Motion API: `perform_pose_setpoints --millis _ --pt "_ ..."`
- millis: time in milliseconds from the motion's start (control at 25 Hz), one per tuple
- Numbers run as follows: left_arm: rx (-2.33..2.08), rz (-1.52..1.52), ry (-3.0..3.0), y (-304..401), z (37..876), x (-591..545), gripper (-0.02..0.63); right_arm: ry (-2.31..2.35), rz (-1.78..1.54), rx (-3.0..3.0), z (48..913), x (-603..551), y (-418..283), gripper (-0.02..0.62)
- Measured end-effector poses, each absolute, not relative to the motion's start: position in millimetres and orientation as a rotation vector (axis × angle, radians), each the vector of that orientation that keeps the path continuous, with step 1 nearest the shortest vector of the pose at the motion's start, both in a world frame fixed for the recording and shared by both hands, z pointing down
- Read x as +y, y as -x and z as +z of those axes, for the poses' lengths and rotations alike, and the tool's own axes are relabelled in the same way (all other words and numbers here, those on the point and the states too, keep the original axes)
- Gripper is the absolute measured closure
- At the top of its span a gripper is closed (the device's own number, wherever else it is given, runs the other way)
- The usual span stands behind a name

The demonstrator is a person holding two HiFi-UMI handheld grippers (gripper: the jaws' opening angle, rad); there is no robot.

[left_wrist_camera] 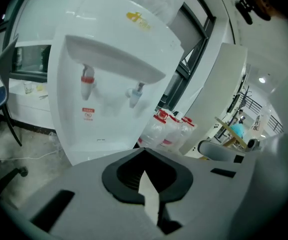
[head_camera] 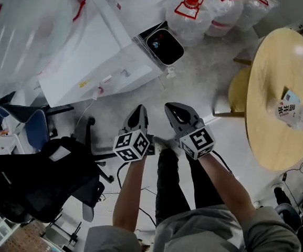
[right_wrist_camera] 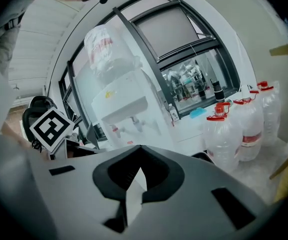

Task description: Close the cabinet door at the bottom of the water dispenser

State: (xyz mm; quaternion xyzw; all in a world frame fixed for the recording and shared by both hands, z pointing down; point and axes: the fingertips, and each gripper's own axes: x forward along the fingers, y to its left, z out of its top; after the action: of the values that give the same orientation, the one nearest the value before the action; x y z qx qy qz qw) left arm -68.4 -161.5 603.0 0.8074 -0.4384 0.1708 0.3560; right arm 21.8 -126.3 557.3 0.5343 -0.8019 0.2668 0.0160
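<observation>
The white water dispenser stands at the upper left of the head view, with red and blue taps and a plastic-wrapped bottle on top. At its foot a white-framed, dark-lined panel juts out toward the bottles; it looks like the open cabinet door. My left gripper and right gripper are side by side over the floor, well short of the dispenser and pointing at it. Both are shut with nothing held.
Several large water bottles with red caps stand right of the dispenser. A round wooden table holding a small bottle is at the right, with a stool beside it. An office chair with a black bag is at the left.
</observation>
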Motion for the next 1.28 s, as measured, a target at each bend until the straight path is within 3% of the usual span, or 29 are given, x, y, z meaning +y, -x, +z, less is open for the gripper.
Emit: perform_pose_setpoints --millis 1280 --pt "-1.244 0.202 -2.555 78 244 -117 0.601 -1.669 0.473 -2.685 247 -91 -1 0.588"
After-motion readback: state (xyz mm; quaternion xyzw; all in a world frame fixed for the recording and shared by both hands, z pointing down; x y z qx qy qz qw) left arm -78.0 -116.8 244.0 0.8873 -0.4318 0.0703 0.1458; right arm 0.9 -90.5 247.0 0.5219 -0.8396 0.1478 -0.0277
